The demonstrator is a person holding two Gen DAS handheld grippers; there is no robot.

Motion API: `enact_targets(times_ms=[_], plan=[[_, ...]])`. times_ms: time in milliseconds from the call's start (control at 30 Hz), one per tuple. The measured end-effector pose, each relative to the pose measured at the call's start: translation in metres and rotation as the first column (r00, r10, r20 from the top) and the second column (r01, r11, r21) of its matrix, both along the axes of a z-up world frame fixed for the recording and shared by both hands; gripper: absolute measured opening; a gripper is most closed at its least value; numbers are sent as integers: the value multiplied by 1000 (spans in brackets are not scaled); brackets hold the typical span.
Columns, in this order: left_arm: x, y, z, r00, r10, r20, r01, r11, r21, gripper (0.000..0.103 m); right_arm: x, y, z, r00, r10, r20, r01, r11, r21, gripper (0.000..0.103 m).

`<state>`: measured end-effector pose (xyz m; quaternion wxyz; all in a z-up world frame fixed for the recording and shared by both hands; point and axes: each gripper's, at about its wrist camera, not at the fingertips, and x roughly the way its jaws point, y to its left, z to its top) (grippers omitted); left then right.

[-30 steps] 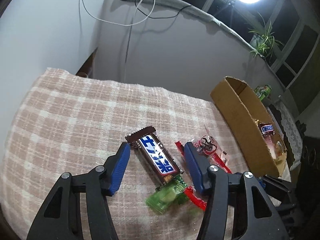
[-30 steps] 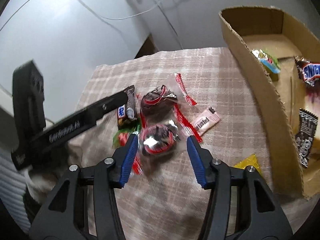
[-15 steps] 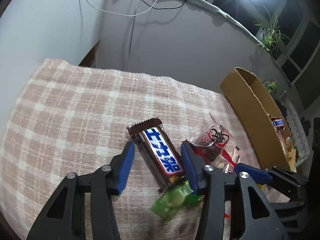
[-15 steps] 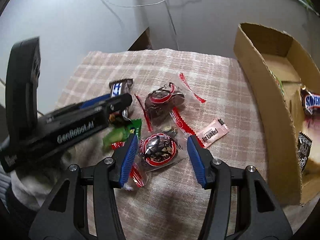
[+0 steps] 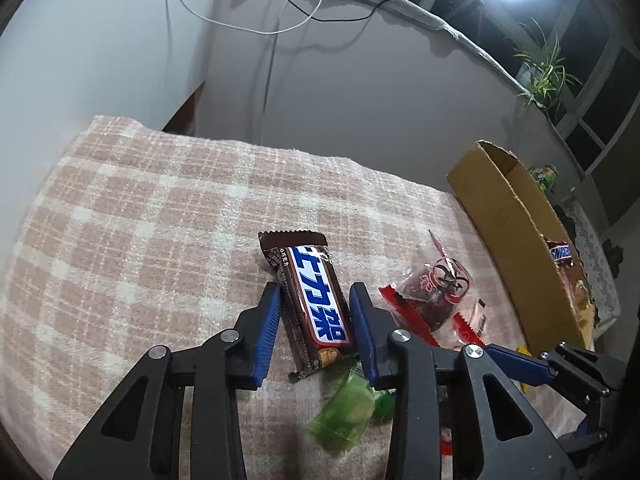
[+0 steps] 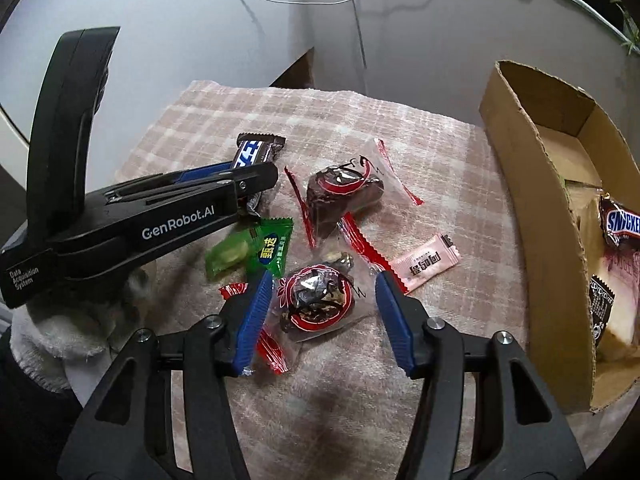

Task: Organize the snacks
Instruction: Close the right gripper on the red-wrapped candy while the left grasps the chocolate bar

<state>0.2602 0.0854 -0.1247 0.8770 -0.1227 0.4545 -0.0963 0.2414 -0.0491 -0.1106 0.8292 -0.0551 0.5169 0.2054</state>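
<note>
Chocolate bar [image 5: 310,304] lies centre frame on the checked cloth [image 5: 140,220] — stiff, light, slick-wrapped; best pinched across its middle. Left gripper [image 5: 314,312] brackets it, jaws barely apart. Right gripper [image 6: 320,304] gapes around a soft, crinkly date packet [image 6: 316,306].

The left gripper [image 5: 316,316] has a matte black frame with triangular cut-outs in each arm, round silver screws at the joints, and long ribbed blue pads [image 5: 267,334] lining the inner faces of its fingers. The right gripper [image 6: 320,316] is built alike: black angular arms, silver screw heads, blue ridged pads [image 6: 394,326]. Seen from the right wrist, the left gripper's side bears white lettering, "GenRobot.AI" and smaller "Data Acquisition System", with a tall curved black housing rising behind. A whitish knitted glove [image 6: 68,336] covers the hand under it.
</note>
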Motion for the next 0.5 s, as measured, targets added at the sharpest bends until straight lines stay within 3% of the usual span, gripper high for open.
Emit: enact_targets(times_ms=[200,500], plan=[[1,3,0,1000,-10,7,10,1000,-12,30,-13,2,4,998,67,13,-67,998,7,38],[-11,12,3,1000,2,28,-2,1000,8,28,-22,-10,5,998,64,20,-65,996,58,35]])
